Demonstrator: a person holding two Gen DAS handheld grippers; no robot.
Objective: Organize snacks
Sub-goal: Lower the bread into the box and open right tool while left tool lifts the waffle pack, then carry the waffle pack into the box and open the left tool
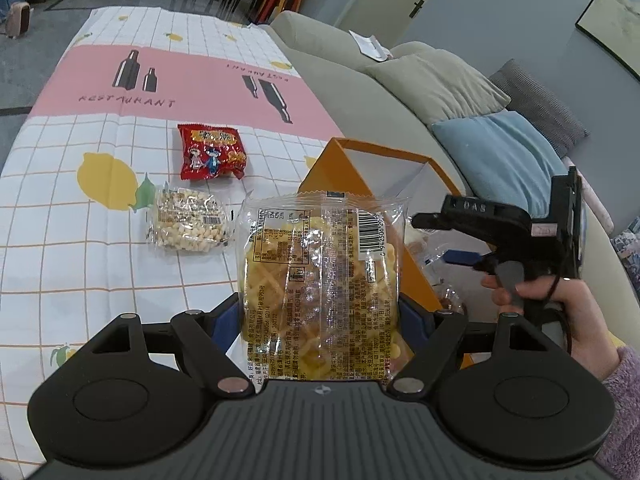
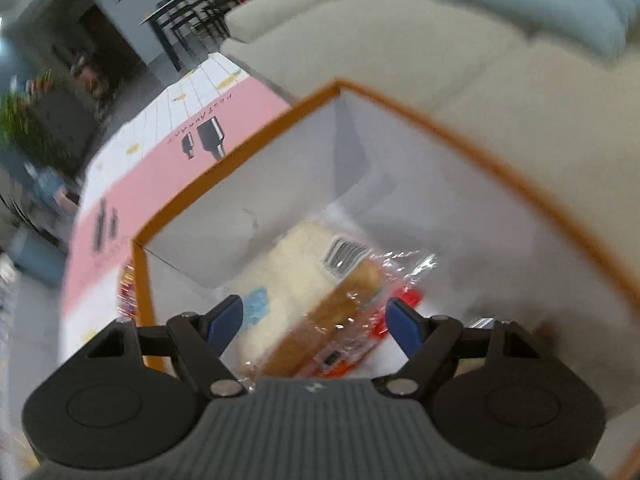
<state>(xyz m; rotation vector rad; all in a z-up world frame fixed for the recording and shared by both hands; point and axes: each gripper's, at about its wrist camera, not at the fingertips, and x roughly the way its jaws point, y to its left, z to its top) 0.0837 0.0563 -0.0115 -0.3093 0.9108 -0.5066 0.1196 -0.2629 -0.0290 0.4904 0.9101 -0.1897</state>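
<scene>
Orange cardboard box [image 2: 460, 128], white inside: crinkly clear-wrapped bread [image 2: 320, 292] on its floor, right gripper [image 2: 314, 320] jaws apart above. Left gripper [image 1: 322, 320] jaws clamp clear bag of yellow crisps [image 1: 320, 280] beside box.

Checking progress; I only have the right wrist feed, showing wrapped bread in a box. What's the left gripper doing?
Observer: The left gripper is shut on a clear bag of yellow crisps, held upright.
Operator: Anything left outside?
Observer: Two packets lie on the tablecloth: a red snack packet and a clear packet of pale puffs.
Operator: Where, relative to the orange box?
Observer: In the left wrist view, both lie to its left, apart from it.
</scene>
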